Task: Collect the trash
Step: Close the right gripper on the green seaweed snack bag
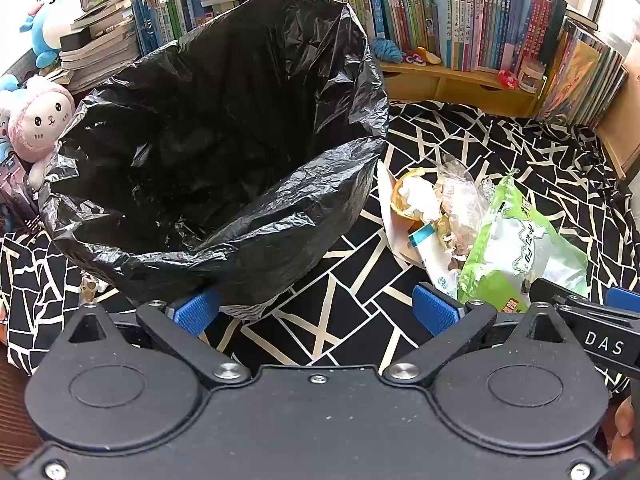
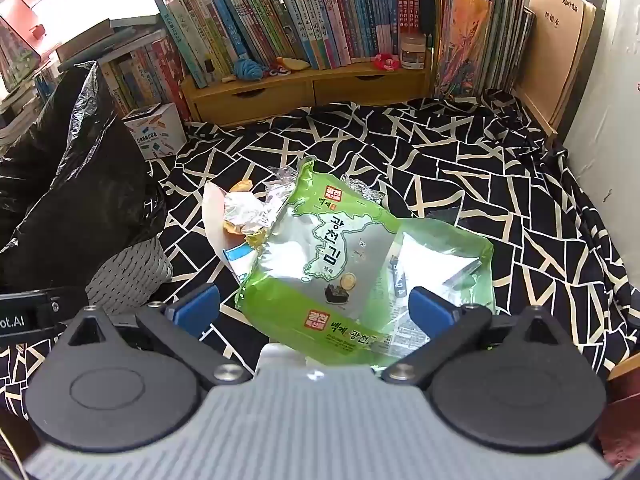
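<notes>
Blue pads of the left gripper (image 1: pixel 318 312) stand wide apart and hold nothing in the left wrist view; its fingers sit low over the black-and-white patterned cloth (image 1: pixel 344 300), with the left one just at the foot of the bin. The black trash bag (image 1: pixel 216 152) lines that bin and its mouth gapes open toward the camera, so the way in is free. The trash pile (image 1: pixel 436 208) lies to the right of the bag on the cloth, and the green seaweed packet (image 1: pixel 516 248) rests on its near side. In the right wrist view, the right gripper (image 2: pixel 314 306) is also spread open and empty, and the green seaweed packet (image 2: pixel 352 264) lies between and just ahead of its fingers, over crumpled foil wrappers (image 2: pixel 248 208). The bag rises at the left above a woven basket (image 2: pixel 128 272). I judge that the step is to take the packet. To do it well, the right fingers should go lower and close on the near edge of the packet, because the film is thin and slippery and a shallow pinch may slide off. The left gripper could hold the bag rim steady.
</notes>
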`<act>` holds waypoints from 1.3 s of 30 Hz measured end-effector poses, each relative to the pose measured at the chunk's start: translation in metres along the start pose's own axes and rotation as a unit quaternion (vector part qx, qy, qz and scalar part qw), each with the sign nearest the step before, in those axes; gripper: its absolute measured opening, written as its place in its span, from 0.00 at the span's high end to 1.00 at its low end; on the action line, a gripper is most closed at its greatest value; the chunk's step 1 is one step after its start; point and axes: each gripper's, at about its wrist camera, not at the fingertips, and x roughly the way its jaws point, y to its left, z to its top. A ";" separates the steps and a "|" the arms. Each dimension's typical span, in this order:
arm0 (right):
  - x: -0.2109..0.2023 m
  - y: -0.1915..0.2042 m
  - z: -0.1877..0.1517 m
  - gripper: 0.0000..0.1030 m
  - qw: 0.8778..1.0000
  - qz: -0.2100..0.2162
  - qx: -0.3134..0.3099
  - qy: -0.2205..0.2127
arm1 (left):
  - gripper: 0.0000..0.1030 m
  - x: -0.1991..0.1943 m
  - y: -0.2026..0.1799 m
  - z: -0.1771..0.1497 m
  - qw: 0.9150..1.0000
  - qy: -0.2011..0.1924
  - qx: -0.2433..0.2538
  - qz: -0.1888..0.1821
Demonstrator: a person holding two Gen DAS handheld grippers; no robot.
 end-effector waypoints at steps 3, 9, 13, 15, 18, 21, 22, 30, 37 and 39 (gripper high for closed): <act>0.000 0.000 0.000 0.00 1.000 0.000 0.000 -0.001 | 0.01 0.000 0.000 0.000 1.000 0.000 0.001 0.002; -0.001 0.000 -0.001 0.00 1.000 -0.002 -0.002 0.000 | 0.01 0.000 0.000 0.000 1.000 0.003 -0.002 0.003; -0.002 -0.001 -0.001 0.00 1.000 -0.003 -0.002 0.000 | 0.01 -0.001 -0.002 0.003 1.000 0.004 -0.002 0.002; -0.001 0.000 -0.001 0.00 1.000 -0.003 -0.003 0.000 | 0.01 -0.002 -0.003 0.002 1.000 0.003 -0.001 0.002; -0.001 -0.001 -0.001 0.00 1.000 -0.003 -0.003 0.000 | 0.01 -0.002 -0.003 0.001 1.000 0.002 -0.002 0.003; -0.001 0.000 0.000 0.00 1.000 -0.003 -0.004 0.001 | 0.01 -0.001 -0.004 0.000 1.000 0.003 -0.001 0.003; -0.001 0.000 0.000 0.00 1.000 -0.004 -0.004 0.001 | 0.01 -0.001 -0.004 0.000 1.000 0.003 -0.001 0.003; -0.002 -0.001 -0.002 0.00 1.000 -0.004 -0.006 0.001 | 0.01 0.000 -0.003 0.000 1.000 0.003 0.000 0.002; 0.001 -0.001 -0.002 0.00 1.000 -0.005 -0.005 0.002 | 0.01 0.000 -0.003 -0.001 1.000 0.003 0.000 0.002; 0.001 -0.001 -0.001 0.00 1.000 -0.005 -0.006 0.003 | 0.01 0.000 -0.004 -0.001 1.000 0.002 0.000 0.002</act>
